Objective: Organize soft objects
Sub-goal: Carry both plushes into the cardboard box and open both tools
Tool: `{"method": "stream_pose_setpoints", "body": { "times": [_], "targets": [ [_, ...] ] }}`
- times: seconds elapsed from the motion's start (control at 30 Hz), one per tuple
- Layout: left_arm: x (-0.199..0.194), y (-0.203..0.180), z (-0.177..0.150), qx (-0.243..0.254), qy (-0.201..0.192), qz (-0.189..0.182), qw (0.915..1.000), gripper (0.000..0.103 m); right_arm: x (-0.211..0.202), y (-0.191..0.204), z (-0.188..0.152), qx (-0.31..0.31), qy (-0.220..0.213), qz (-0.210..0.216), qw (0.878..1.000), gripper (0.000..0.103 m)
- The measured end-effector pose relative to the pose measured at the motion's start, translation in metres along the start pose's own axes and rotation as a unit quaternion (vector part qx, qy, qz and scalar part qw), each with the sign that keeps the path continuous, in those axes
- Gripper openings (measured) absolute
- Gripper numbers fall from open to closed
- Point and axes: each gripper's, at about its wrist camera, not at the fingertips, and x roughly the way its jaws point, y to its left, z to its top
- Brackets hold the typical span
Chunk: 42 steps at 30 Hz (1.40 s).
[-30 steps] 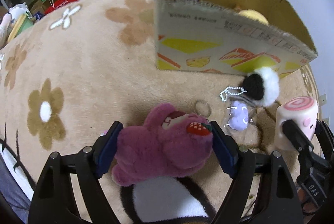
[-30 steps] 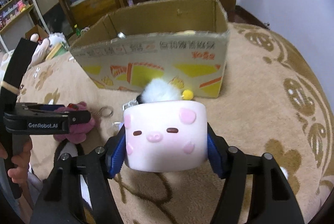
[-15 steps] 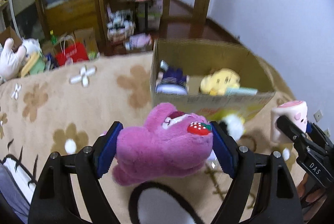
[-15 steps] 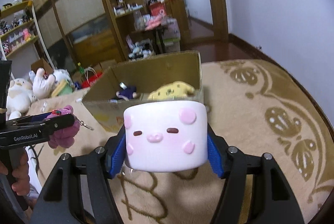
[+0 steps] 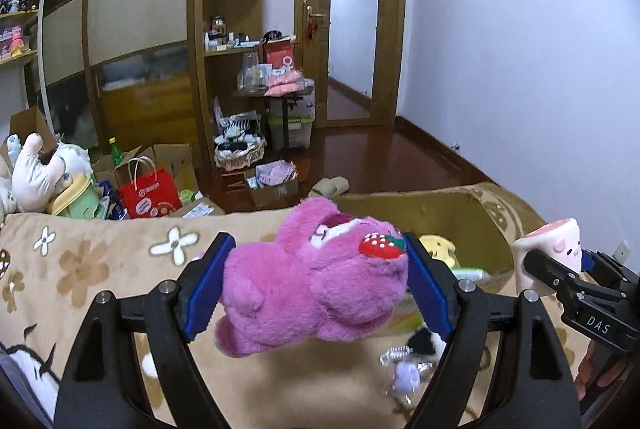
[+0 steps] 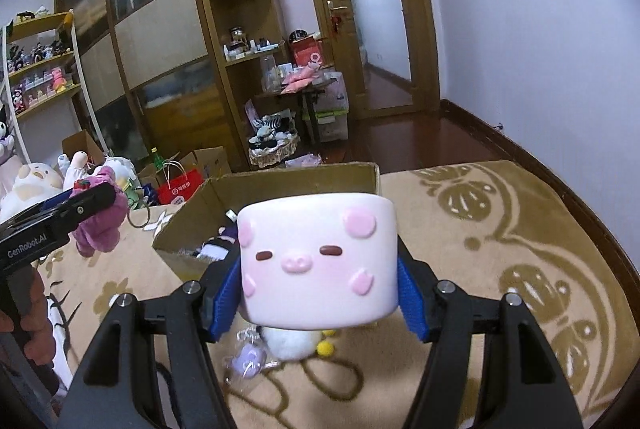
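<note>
Two soft toys are clamped: the left hand-held gripper (image 5: 316, 287) grips a purple plush bear (image 5: 312, 281) at frame centre, the right hand-held gripper (image 6: 316, 299) a pink-spotted marshmallow pig (image 6: 316, 261), before the cardboard box (image 6: 280, 185).

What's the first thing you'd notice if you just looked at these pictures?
A fluffy purple bear with a red strawberry on it, squeezed in the left tool, up in the air. Next, a white marshmallow pig with a sleepy pink face, clamped in the right tool. Behind both sits an open cardboard box on the beige flowered blanket.
</note>
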Motion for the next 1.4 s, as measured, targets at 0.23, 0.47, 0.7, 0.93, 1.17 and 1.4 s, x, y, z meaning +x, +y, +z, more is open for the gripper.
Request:
{"method": "stream_pose_setpoints", "body": {
  "times": [0.23, 0.47, 0.7, 0.93, 1.17, 1.4],
  "targets": [
    [0.032, 0.0, 0.012, 0.0, 0.007, -0.003, 1.0, 0.082, 0.017, 0.002, 0.016, -0.008, -0.005, 0.004, 1.0, 0.07],
    [0.056, -0.006, 0.021, 0.018, 0.003, -0.015, 0.9997, 0.082, 0.045, 0.0, 0.032, -0.029, -0.003, 0.021, 0.999, 0.071],
    [0.073, -0.027, 0.01, 0.065, -0.001, -0.029, 0.9975, 0.082, 0.072, -0.006, 0.032, -0.008, 0.005, 0.038, 0.999, 0.073],
    [0.093, -0.036, -0.001, 0.071, 0.028, -0.063, 0.9951, 0.083, 0.092, -0.009, 0.026, -0.014, 0.025, 0.044, 0.999, 0.073],
    [0.1, -0.044, -0.008, 0.083, 0.043, -0.066, 0.9934, 0.087, 0.101, -0.018, 0.019, 0.002, 0.046, 0.048, 0.998, 0.074],
    [0.091, -0.05, -0.011, 0.102, 0.027, -0.057, 0.9928, 0.098, 0.096, -0.015, 0.018, -0.001, 0.051, 0.051, 0.997, 0.088]
  ]
}}
